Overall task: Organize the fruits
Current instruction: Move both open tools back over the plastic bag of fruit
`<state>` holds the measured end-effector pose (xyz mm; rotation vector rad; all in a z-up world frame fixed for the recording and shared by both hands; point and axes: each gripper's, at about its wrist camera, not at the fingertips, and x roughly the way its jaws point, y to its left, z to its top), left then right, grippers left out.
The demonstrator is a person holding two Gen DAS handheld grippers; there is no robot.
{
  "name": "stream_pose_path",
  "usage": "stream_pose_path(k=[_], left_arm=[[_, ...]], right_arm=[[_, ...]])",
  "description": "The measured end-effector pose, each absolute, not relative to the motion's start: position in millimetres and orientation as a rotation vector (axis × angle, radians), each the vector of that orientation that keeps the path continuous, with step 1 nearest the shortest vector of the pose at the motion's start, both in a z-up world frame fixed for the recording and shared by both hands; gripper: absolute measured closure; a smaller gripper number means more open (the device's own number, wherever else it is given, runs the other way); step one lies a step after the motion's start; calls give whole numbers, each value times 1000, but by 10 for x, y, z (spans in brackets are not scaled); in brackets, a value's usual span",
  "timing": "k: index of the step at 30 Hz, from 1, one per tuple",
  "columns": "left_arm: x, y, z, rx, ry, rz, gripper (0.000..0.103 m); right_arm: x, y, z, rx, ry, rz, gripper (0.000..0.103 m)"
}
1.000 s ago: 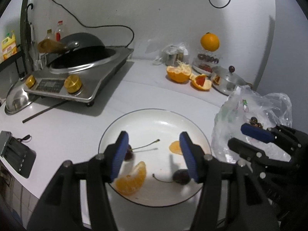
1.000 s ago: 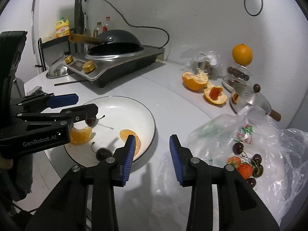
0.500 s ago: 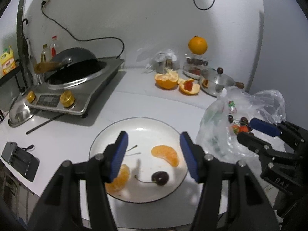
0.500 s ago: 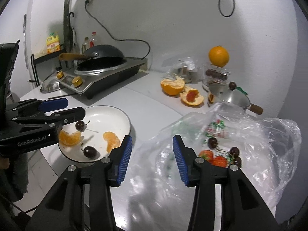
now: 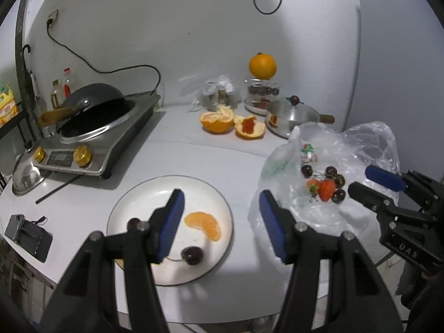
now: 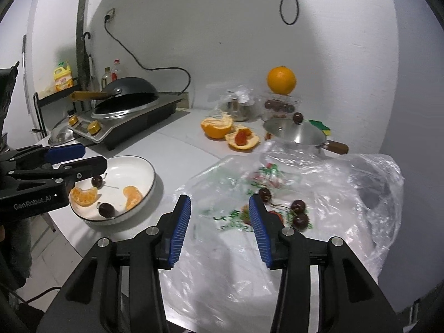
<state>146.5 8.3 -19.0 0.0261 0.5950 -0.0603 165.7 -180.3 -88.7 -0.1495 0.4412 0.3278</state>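
Both grippers hover with fingers apart and empty: left gripper [image 5: 220,222] above the plate [image 5: 222,247], right gripper [image 6: 219,233] above the plastic bag [image 6: 347,194]. To fetch a cherry [image 6: 298,206], I'd come down through the bag's mouth and pinch the fruit only, not the film

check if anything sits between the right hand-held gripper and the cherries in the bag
Yes: the clear plastic bag itself. The cherries lie inside it, and its crumpled film spreads under and ahead of the open right hand-held gripper.

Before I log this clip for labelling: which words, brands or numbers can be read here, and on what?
"GenRobot.AI": side of the left gripper.
"DAS": side of the right gripper.
Yellow bottle label: too blurred to read.
Plastic bag print: red and green, unreadable.
Cooker display: unreadable.
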Motion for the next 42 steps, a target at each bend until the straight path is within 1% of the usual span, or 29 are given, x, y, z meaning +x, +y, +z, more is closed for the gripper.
stream_pose_path(k=[22, 33, 42], left_arm=[[1642, -681, -267, 91, 629, -138, 45], [1819, -930, -445, 107, 674, -186, 45], [1949, -974, -600, 98, 710, -195, 45]], right_arm=[[1700, -2636, -1059, -82, 469, 231, 57], [1874, -2784, -1197, -76, 511, 228, 57], [2054, -2737, -1341, -87, 556, 260, 57]])
